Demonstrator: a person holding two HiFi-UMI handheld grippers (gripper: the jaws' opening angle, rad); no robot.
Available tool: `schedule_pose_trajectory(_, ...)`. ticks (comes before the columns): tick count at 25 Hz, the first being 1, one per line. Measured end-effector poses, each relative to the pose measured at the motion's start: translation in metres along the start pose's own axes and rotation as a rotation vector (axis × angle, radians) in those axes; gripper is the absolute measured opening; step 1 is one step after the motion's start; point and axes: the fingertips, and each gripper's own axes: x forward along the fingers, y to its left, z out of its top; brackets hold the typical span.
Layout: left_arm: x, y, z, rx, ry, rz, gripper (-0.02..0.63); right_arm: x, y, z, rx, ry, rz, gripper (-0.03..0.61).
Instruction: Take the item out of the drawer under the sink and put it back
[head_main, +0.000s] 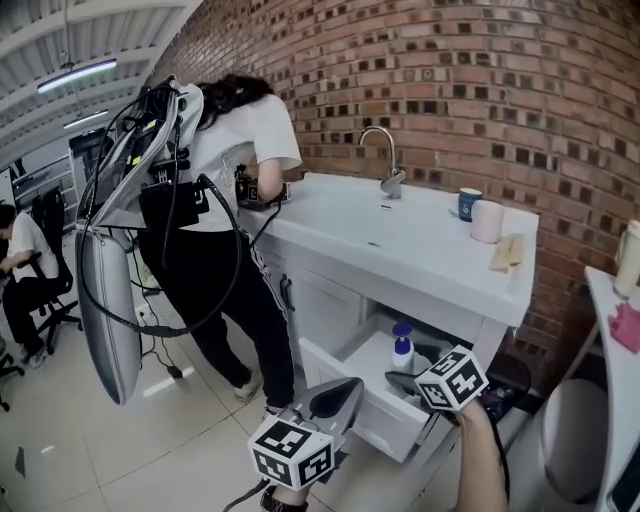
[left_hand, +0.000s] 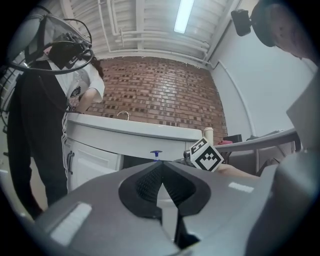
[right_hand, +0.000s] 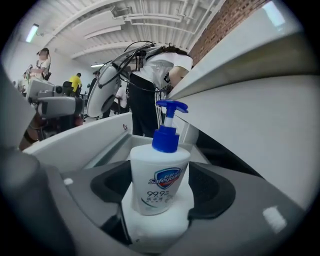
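- Since the drawer (head_main: 372, 418) under the sink (head_main: 400, 235) stands pulled out, the soap bottle (right_hand: 159, 175) inside it is open to reach from the front and from above.
- The bottle stands upright on the drawer's floor with its blue pump on top, near the back of the drawer, which probably means it either has not been lifted yet or has just been set back; the pictures alone do not say which.
- The right tool (right_hand: 161, 192) reaches into the drawer with its jaws spread wide, one on each side of the bottle's body. The pads sit just beside its flanks and no squeeze shows, so the bottle appears to rest on its own base and not in a grip.
- The bottle lies squarely between those jaws, low on its body and centred, so closing them would likely catch it at its widest part.
- The left tool (left_hand: 159, 172) has its jaws together with nothing between them, and hangs outside the drawer's front, out of the way.
- Another person (head_main: 235, 190) bends over the sink's far end, well apart from the drawer.
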Motion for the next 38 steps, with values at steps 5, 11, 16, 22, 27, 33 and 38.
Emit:
schedule_pose_trajectory(5, -0.008, -0.005, 0.000, -0.007, 0.006, -0.017, 0.021, -0.018, 0.009, 0.006, 0.075, -0.074, -0.024, 0.380)
schedule_pose_trajectory(11, -0.027, -0.024, -0.009, -0.013, 0.010, -0.050, 0.020, -0.060, 0.016, 0.002, 0.220, -0.218, -0.073, 0.377)
schedule_pose_trajectory(16, -0.032, -0.055, -0.015, -0.001, 0.038, -0.106, 0.021, -0.136, -0.003, -0.007, 0.367, -0.418, -0.318, 0.374)
schedule_pose_trajectory(22, -0.024, -0.063, -0.006, 0.059, 0.030, -0.072, 0.020, -0.174, 0.043, 0.019, 0.271, -0.550, -0.490, 0.249)
schedule_pose_trajectory(27, -0.017, -0.074, -0.011, 0.036, 0.071, -0.084, 0.020, -0.178, 0.081, 0.041, 0.185, -0.590, -0.464, 0.262)
schedule_pose_trajectory(33, -0.027, -0.104, -0.011, 0.028, 0.085, -0.172, 0.020, -0.177, 0.111, 0.039, 0.161, -0.568, -0.478, 0.121)
schedule_pose_trajectory(38, -0.030, -0.120, -0.015, 0.035, 0.094, -0.211, 0.020, -0.180, 0.124, 0.037, 0.152, -0.563, -0.513, 0.019)
